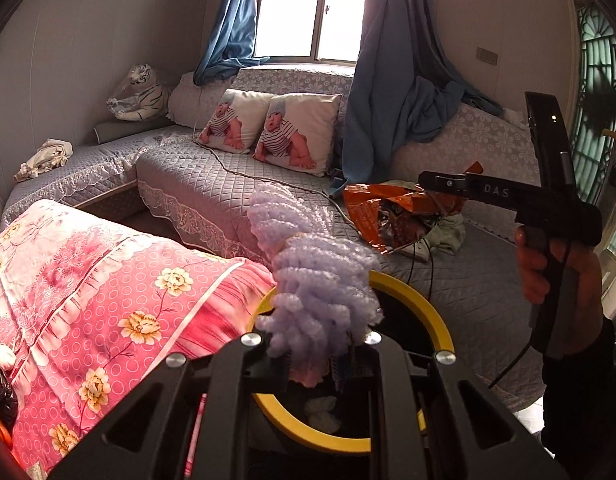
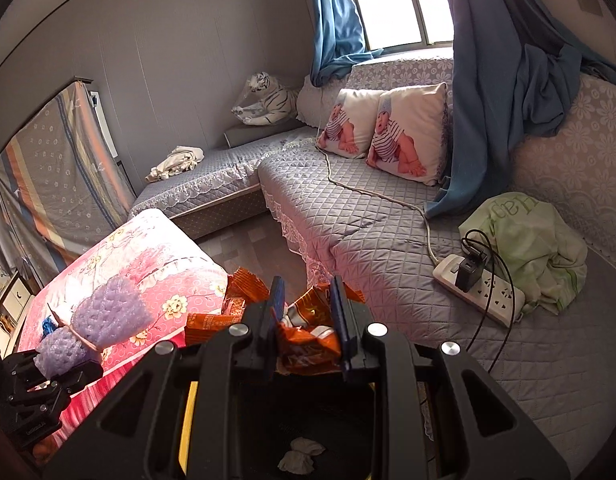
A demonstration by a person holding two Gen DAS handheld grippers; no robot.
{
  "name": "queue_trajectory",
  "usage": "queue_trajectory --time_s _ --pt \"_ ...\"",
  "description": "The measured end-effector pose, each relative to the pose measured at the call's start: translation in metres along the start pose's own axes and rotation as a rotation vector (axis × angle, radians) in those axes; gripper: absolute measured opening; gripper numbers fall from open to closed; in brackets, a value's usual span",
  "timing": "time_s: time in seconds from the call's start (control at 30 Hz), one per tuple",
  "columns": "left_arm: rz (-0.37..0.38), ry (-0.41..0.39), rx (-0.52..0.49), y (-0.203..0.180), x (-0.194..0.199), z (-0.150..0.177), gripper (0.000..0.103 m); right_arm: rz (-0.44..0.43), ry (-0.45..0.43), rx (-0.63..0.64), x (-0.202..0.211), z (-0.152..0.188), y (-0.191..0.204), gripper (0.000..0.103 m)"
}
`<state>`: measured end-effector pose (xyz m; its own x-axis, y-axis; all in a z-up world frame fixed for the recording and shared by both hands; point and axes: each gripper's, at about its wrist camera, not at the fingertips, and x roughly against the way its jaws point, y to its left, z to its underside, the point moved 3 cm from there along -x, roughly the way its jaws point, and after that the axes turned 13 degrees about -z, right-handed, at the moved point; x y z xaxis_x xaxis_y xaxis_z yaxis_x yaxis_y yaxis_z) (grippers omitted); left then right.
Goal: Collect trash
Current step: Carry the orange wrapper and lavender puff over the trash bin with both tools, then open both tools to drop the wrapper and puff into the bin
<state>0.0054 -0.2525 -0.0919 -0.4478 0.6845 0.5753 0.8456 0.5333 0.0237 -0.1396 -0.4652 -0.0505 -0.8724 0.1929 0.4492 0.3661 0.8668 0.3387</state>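
My left gripper (image 1: pixel 314 364) is shut on a lilac foam wrap (image 1: pixel 316 280) and holds it over a yellow-rimmed black bin (image 1: pixel 412 300). White crumpled tissue (image 1: pixel 322 414) lies inside the bin. My right gripper (image 2: pixel 308 320) is shut on a crumpled orange snack bag (image 2: pixel 304 340), held above the same bin (image 2: pixel 190 412), where the tissue (image 2: pixel 302 454) shows below. In the left wrist view the right gripper (image 1: pixel 440 186) holds the orange bag (image 1: pixel 388 220) to the right, above the sofa. The lilac wrap (image 2: pixel 104 316) and the left gripper (image 2: pixel 44 376) show at the lower left of the right wrist view.
A grey quilted corner sofa (image 2: pixel 368 240) carries two baby-print pillows (image 2: pixel 408 136), a white power strip (image 2: pixel 480 292) with a plugged charger and cord, a green cloth (image 2: pixel 528 248), a toy tiger (image 2: pixel 268 100) and a cream rag (image 2: pixel 176 162). A pink floral quilt (image 1: pixel 88 300) lies left of the bin.
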Motion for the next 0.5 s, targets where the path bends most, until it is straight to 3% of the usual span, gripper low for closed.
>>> queue_trajectory --time_s 0.5 --pt "0.075 0.067 -0.068 -0.033 -0.019 0.01 0.015 0.026 0.09 -0.036 -0.021 0.024 -0.015 0.022"
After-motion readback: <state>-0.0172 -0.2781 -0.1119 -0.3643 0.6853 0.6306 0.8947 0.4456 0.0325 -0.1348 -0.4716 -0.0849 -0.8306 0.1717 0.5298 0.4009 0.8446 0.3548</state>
